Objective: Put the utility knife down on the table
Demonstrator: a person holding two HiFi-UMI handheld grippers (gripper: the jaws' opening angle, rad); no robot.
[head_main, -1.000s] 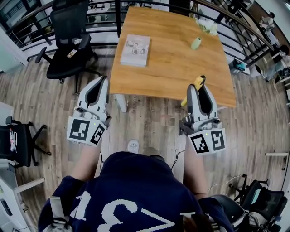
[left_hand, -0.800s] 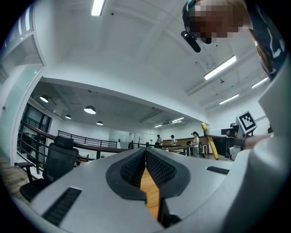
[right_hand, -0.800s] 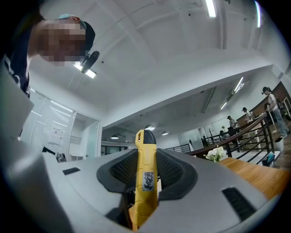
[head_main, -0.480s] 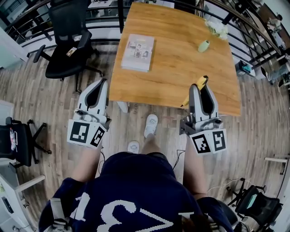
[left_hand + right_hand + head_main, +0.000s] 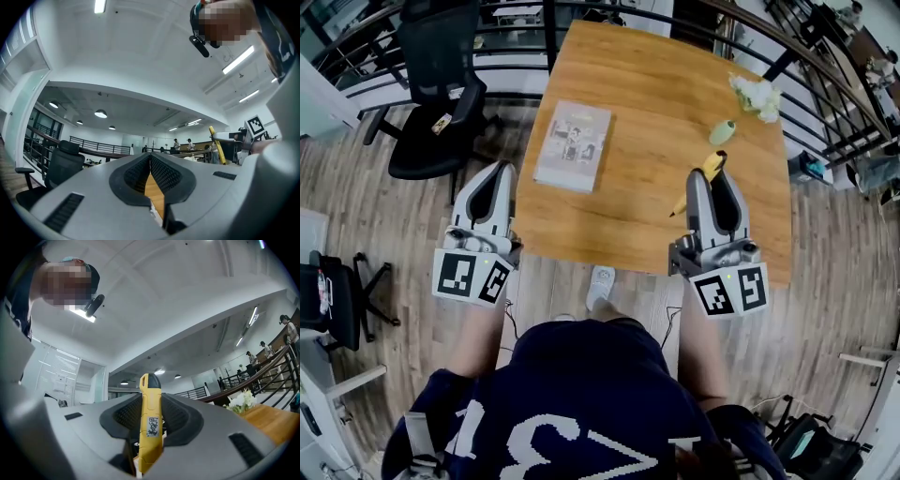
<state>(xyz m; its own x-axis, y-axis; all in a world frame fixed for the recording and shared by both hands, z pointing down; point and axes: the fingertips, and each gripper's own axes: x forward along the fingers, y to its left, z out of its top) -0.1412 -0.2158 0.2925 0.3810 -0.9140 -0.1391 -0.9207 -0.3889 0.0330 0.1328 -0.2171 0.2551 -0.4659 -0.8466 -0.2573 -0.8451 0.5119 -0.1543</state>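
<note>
A person in a dark numbered shirt stood at the near edge of a wooden table (image 5: 656,84), a hand-held gripper in each hand, seen from above. The right gripper (image 5: 713,178), at lower right of the tabletop in the head view, had its jaws clamped on a yellow utility knife (image 5: 705,174). The knife slanted between the ribbed pads, its black-capped end poking out past the jaw tips toward the top of the frame. It was over the wood, not lying on it.

The left gripper (image 5: 495,176), at the table's lower left corner, carried nothing, its jaws pressed together at the tips.

A booklet (image 5: 573,145) lay left of centre on the table. A small green object (image 5: 723,131) and a pale crumpled bunch (image 5: 757,94) sat at upper right. A black office chair (image 5: 441,84) stood at upper left on the plank floor.
</note>
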